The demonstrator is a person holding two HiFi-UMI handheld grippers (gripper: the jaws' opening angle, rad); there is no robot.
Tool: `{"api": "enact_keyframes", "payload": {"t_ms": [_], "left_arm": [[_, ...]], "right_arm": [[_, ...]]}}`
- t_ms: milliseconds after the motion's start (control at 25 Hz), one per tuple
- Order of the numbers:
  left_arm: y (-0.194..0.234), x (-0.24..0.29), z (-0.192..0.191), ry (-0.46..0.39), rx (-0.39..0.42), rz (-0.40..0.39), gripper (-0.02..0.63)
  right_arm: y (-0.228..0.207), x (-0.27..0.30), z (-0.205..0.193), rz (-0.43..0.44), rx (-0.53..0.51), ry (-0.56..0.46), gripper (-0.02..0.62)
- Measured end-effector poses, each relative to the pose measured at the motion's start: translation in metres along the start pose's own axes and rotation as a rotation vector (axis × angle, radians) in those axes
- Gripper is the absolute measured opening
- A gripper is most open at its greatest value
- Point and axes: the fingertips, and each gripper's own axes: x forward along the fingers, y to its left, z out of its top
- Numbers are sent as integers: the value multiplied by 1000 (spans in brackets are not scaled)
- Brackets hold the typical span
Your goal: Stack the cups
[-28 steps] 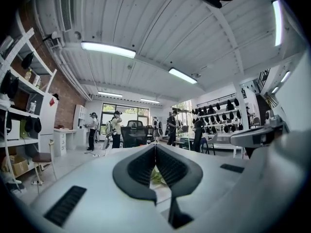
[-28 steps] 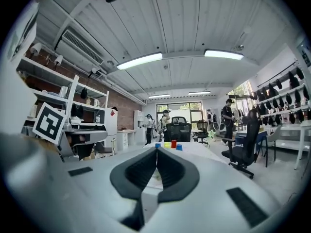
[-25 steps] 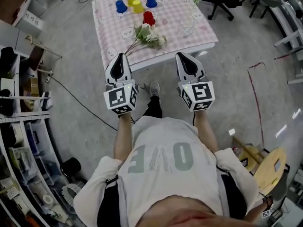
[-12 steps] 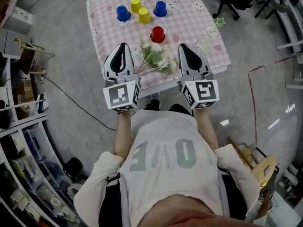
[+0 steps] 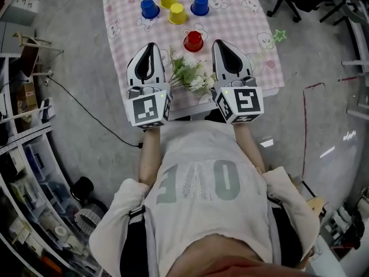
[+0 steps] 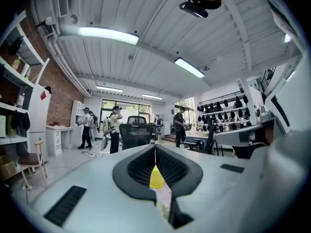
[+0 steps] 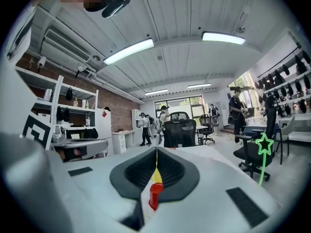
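No cup is stacked yet: the red cup (image 5: 193, 40) stands just ahead, between the tool tips, with the yellow cups (image 5: 177, 14) and blue cups (image 5: 149, 7) farther ahead, all apart on the bench (image 5: 253, 33). The left tool (image 5: 150, 47) and right tool (image 5: 221, 44) are clenched on nothing, flanking the flower bunch (image 5: 191, 74); all stacking is left to do

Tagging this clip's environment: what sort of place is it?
Probably a lab or workshop office: a cloth-covered table on a bare concrete floor, a black office chair, and open shelving packed with gear along one side.
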Motion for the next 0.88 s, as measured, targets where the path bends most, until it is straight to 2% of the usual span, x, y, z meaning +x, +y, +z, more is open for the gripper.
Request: {"api": "enact_keyframes", "payload": {"t_ms": [240, 520, 640, 760, 840, 880], "left_arm": [[-1, 16, 2, 26, 6, 84, 28], [-5, 36, 4, 27, 18, 127, 28], [-15, 45, 5, 36, 31, 76, 29], [-33, 60, 3, 58, 39, -36, 42], [-48, 71, -5, 93, 43, -118, 177], [-54, 76, -11, 119, 42, -151, 215]], "right_arm": [[-11, 18, 7, 111, -10, 38, 29], [-31, 30, 9, 146, 13, 54, 29], [-38, 31, 9, 148, 16, 60, 29], [-43, 30, 8, 150, 9, 63, 29], [-46, 29, 7, 148, 3, 64, 29], [-47, 28, 6, 145, 1, 65, 29]]}}
